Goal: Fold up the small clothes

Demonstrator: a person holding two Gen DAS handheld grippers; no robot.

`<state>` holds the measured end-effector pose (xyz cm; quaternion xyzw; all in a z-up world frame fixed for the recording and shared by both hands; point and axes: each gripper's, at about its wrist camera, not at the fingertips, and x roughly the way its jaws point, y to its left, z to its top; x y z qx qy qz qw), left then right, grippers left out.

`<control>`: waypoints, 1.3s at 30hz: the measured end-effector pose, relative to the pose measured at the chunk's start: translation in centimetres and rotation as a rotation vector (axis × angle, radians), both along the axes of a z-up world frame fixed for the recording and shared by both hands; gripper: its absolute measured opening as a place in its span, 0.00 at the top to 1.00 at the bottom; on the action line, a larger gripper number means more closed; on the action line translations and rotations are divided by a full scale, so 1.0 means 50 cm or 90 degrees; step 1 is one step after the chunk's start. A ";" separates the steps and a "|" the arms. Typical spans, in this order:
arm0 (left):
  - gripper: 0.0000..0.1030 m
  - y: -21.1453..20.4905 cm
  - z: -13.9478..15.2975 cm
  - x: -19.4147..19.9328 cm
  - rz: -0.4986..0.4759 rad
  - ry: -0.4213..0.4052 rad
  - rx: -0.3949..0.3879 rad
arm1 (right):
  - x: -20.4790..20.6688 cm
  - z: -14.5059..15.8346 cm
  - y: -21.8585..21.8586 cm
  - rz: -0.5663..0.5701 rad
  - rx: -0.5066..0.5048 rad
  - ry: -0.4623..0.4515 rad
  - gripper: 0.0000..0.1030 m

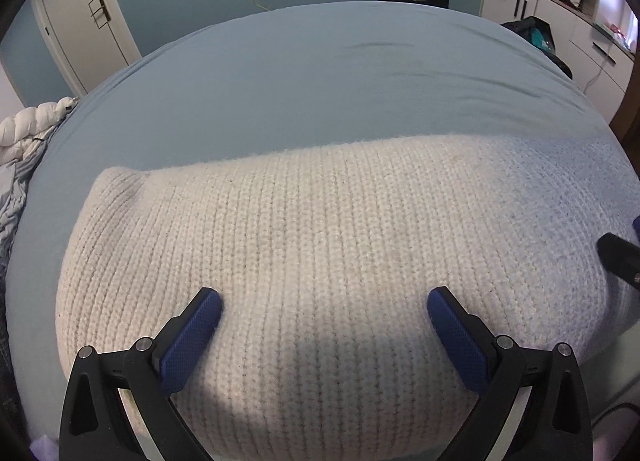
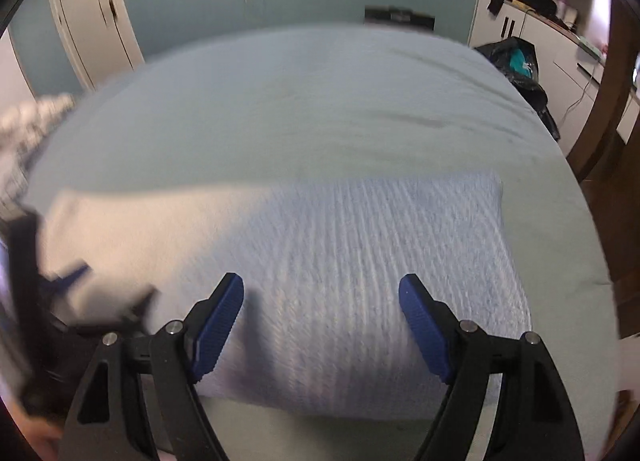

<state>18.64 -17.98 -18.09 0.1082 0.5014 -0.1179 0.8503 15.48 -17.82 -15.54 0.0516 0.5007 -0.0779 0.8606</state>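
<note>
Bed sheet (image 1: 320,73) lies bare beyond sweater (image 1: 300,253) — both tools gape.

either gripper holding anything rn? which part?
Nothing held. Left gripper and right gripper both have open jaws above the folded knit sweater.

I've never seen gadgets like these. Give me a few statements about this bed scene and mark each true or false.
1. A white knit sweater lies on the bed. True.
2. The left gripper pinches the sweater. False: its fingers stand apart, gripping nothing.
3. The right gripper is open. True.
4. The bed sheet is red. False: it is light blue.
5. A white door stands beyond the bed. True.
</note>
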 end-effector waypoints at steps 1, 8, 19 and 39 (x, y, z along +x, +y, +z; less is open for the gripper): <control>0.00 0.000 0.000 -0.001 0.001 -0.005 -0.002 | -0.008 -0.007 -0.008 0.001 -0.003 -0.004 0.23; 0.00 0.069 0.041 -0.019 0.002 0.015 -0.064 | 0.011 -0.078 -0.048 -0.011 -0.031 0.032 0.02; 0.00 0.275 0.005 0.012 0.111 0.049 -0.020 | -0.011 -0.055 -0.045 -0.018 -0.007 0.003 0.01; 0.00 0.235 0.106 -0.082 0.100 0.097 -0.010 | -0.165 -0.240 -0.306 -0.396 0.723 0.056 0.01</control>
